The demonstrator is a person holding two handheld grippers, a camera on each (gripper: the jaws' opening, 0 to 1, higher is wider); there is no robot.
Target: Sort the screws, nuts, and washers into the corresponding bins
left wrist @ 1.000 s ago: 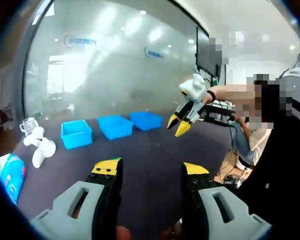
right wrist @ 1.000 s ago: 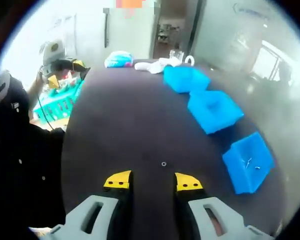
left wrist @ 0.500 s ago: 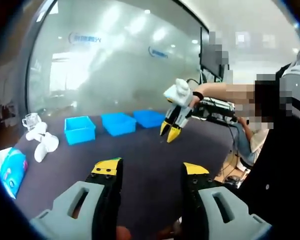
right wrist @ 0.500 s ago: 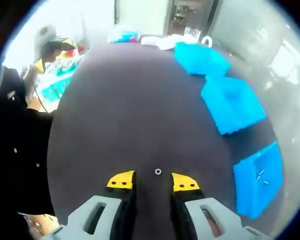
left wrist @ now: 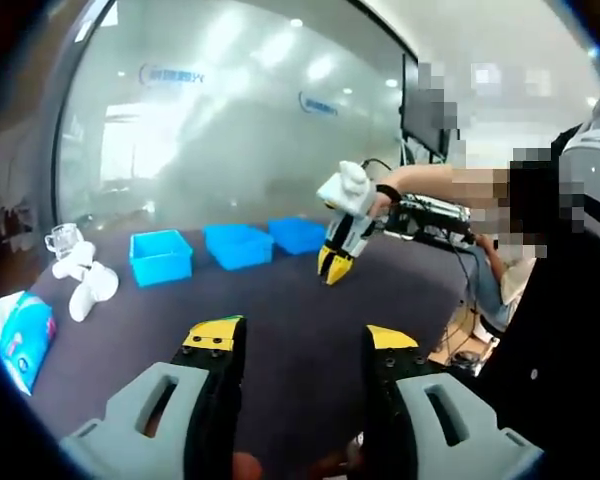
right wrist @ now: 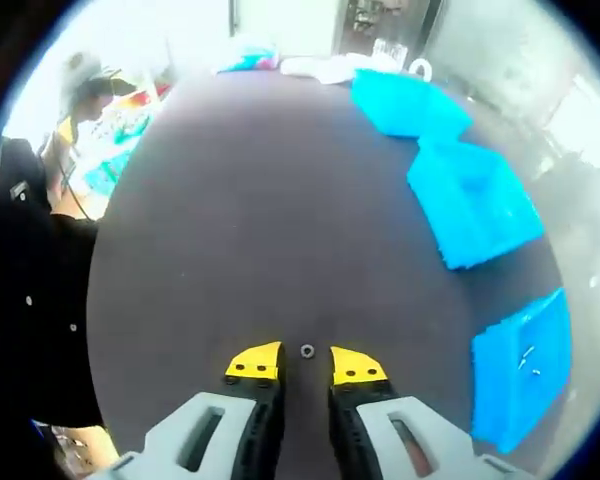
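Observation:
A small metal ring, a nut or a washer (right wrist: pixel 307 350), lies on the dark table (right wrist: pixel 260 200). My right gripper (right wrist: pixel 304 364) is just above it. Its yellow-tipped jaws stand a narrow gap apart, one on each side of the ring and not touching it. Three blue bins line the table's right side: a far bin (right wrist: pixel 408 104), a middle bin (right wrist: pixel 475 198) and a near bin (right wrist: pixel 520 365) holding a few small screws. From the left gripper view, the right gripper (left wrist: pixel 333 268) points down at the table in front of the bins (left wrist: pixel 238 245). My left gripper (left wrist: pixel 302 338) is open and holds nothing.
White objects (left wrist: pixel 80 285), a glass (left wrist: pixel 60 240) and a blue tissue pack (left wrist: pixel 20 340) sit at the table's far end. A person's dark sleeve (right wrist: pixel 30 300) borders the table's left edge, with a green crate (right wrist: pixel 110 160) beyond. A glass wall stands behind the bins.
My right gripper has come down toward the ring, and its jaws have narrowed around it. The left gripper has stayed open and nearly still.

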